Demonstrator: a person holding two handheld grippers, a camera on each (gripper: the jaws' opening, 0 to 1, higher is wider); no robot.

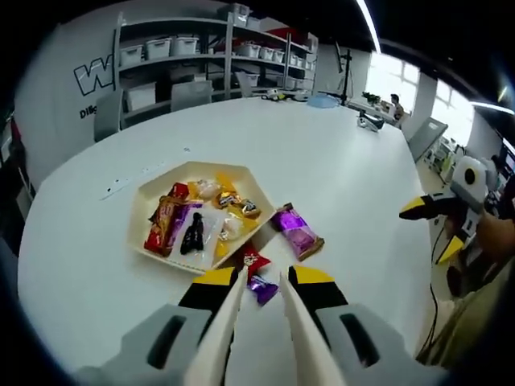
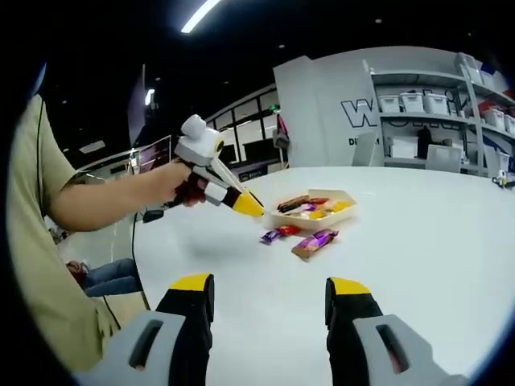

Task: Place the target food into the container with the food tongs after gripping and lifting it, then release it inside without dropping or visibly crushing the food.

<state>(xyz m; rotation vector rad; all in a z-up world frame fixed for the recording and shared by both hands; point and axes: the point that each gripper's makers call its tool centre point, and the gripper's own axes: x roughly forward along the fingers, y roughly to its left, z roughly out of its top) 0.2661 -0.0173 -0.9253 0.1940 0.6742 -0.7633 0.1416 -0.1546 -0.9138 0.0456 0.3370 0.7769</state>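
My left gripper (image 1: 264, 277) is shut on a pair of cream food tongs (image 1: 229, 318), whose two arms run forward between its yellow-tipped jaws. A small purple candy (image 1: 262, 289) lies between the tong tips, and a small red candy (image 1: 254, 259) lies just ahead of them. A longer purple snack bar (image 1: 296, 232) rests on the table to the right of the cream hexagonal tray (image 1: 146, 197), which holds several wrapped snacks. My right gripper (image 2: 269, 299) hangs open over the table edge, nothing between its jaws. From there I see the left gripper (image 2: 244, 203), the tray (image 2: 322, 217) and the loose candies (image 2: 280, 233).
The round white table (image 1: 338, 161) stretches far behind the tray. A person's hand and forearm (image 2: 121, 197) carry the left gripper. The right gripper (image 1: 438, 221) hovers off the table's right edge. Shelves with bins (image 1: 201, 48) and chairs stand in the background.
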